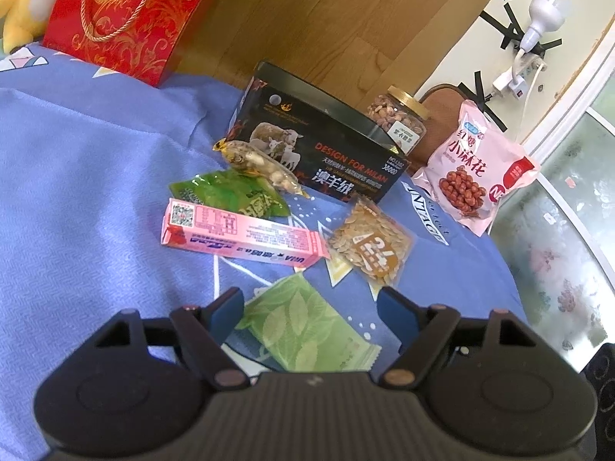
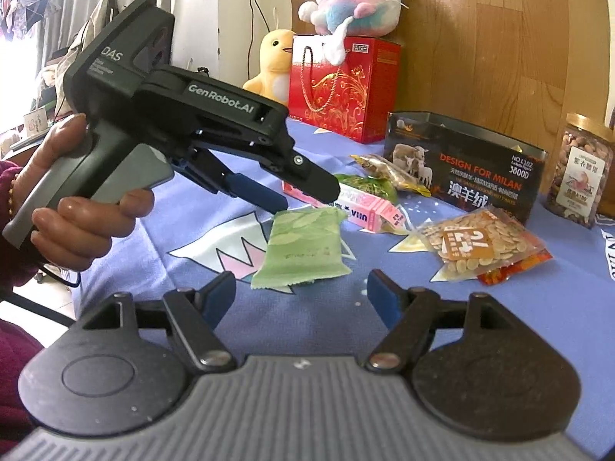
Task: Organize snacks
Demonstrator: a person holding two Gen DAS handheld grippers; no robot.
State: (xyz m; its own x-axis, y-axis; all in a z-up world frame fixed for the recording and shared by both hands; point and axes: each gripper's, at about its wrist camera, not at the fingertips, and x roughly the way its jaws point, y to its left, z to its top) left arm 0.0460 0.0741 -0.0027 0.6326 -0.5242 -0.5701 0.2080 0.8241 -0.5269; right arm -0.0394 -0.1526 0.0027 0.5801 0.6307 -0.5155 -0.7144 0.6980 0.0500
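Observation:
A pale green leaf-print packet [image 1: 303, 322] lies on the blue cloth between the open jaws of my left gripper [image 1: 313, 307], just under it; it also shows in the right wrist view [image 2: 303, 246]. My right gripper [image 2: 301, 294] is open and empty, just in front of that packet. Beyond lie a pink carton [image 1: 242, 236], a seed packet [image 1: 371, 246], a dark green packet [image 1: 230, 194], a clear nut packet [image 1: 261, 165] and a black tin box [image 1: 323, 146]. The left gripper body [image 2: 215, 134] shows in the right wrist view, tips over the packet's far edge.
A nut jar [image 1: 399, 119] and a pink snack bag [image 1: 474, 169] stand behind and right of the black box. A red gift bag [image 1: 127, 15] and plush toys [image 2: 357, 4] sit at the back. The cloth's edge [image 1: 511, 269] drops off on the right.

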